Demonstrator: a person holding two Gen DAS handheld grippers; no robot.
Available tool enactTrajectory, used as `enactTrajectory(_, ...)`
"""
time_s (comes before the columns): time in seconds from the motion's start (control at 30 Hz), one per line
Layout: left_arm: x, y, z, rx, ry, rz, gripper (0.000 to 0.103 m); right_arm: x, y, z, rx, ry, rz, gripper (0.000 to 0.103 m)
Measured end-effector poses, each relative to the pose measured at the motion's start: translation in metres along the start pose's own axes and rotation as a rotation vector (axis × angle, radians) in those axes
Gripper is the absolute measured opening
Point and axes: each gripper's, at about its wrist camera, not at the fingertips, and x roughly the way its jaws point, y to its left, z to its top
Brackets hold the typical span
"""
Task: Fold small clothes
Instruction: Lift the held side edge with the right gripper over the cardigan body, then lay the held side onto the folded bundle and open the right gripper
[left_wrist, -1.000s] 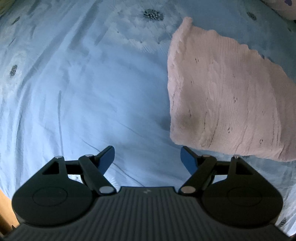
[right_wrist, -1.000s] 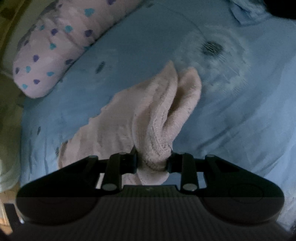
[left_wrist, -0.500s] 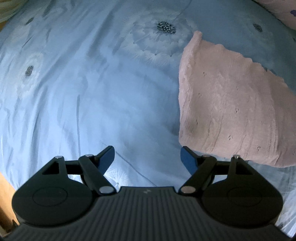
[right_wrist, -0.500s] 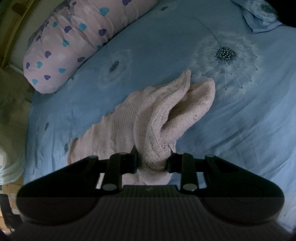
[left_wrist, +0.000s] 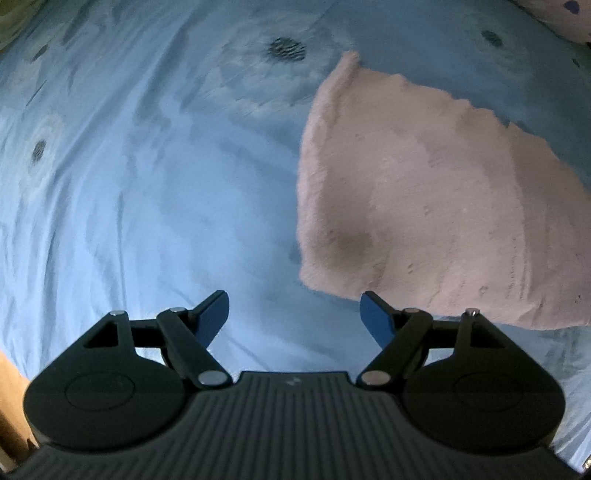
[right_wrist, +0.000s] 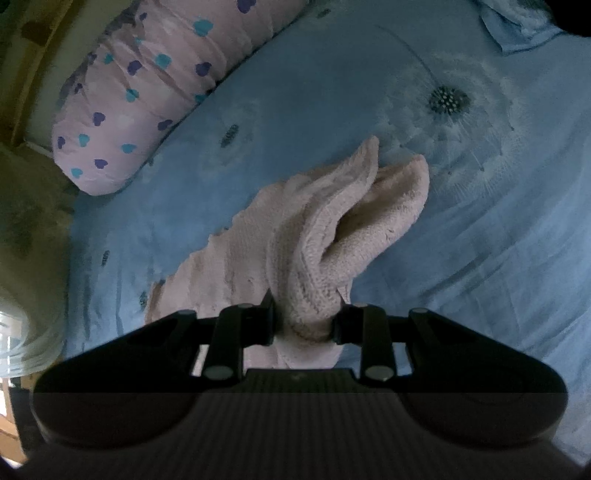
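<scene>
A small pink knitted garment (left_wrist: 424, 206) lies on a blue bedsheet (left_wrist: 147, 184), filling the right half of the left wrist view. My left gripper (left_wrist: 293, 314) hovers above the sheet just off the garment's near left corner, open, with nothing between its blue-tipped fingers. In the right wrist view my right gripper (right_wrist: 306, 321) is shut on a bunched fold of the pink garment (right_wrist: 332, 229). The cloth rises from the sheet into the jaws, and two rounded flaps stick up beyond them.
A long pink bolster pillow (right_wrist: 147, 85) with blue and purple hearts lies along the far edge of the bed. The sheet carries dandelion prints (right_wrist: 447, 99). A wooden surface (left_wrist: 11, 398) shows at the lower left of the left wrist view.
My left gripper has drifted and risen over the sheet, so the garment shifted in its view, and it stayed open. My right gripper keeps its grip on the cloth, tilting a little.
</scene>
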Motion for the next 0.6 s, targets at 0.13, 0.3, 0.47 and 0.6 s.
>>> enactTrajectory(0.13,0.001,-0.009,0.009,0.022,-0.007,-0.016,0.082,-0.005,0.016,0.004,-0.077,-0.008,0.007,0.030)
enactTrajectory(0.3,0.000,-0.008,0.019,0.042,-0.024,-0.039,0.082,-0.006,0.048,0.003,-0.195,-0.019,0.030,0.030)
enactTrajectory(0.47,-0.004,0.012,0.031,0.048,-0.037,-0.067,0.082,-0.004,0.096,-0.001,-0.327,-0.020,0.072,0.030)
enactTrajectory(0.6,-0.006,0.033,0.037,0.051,-0.054,-0.083,0.082,0.009,0.143,-0.020,-0.463,0.023,0.107,0.030)
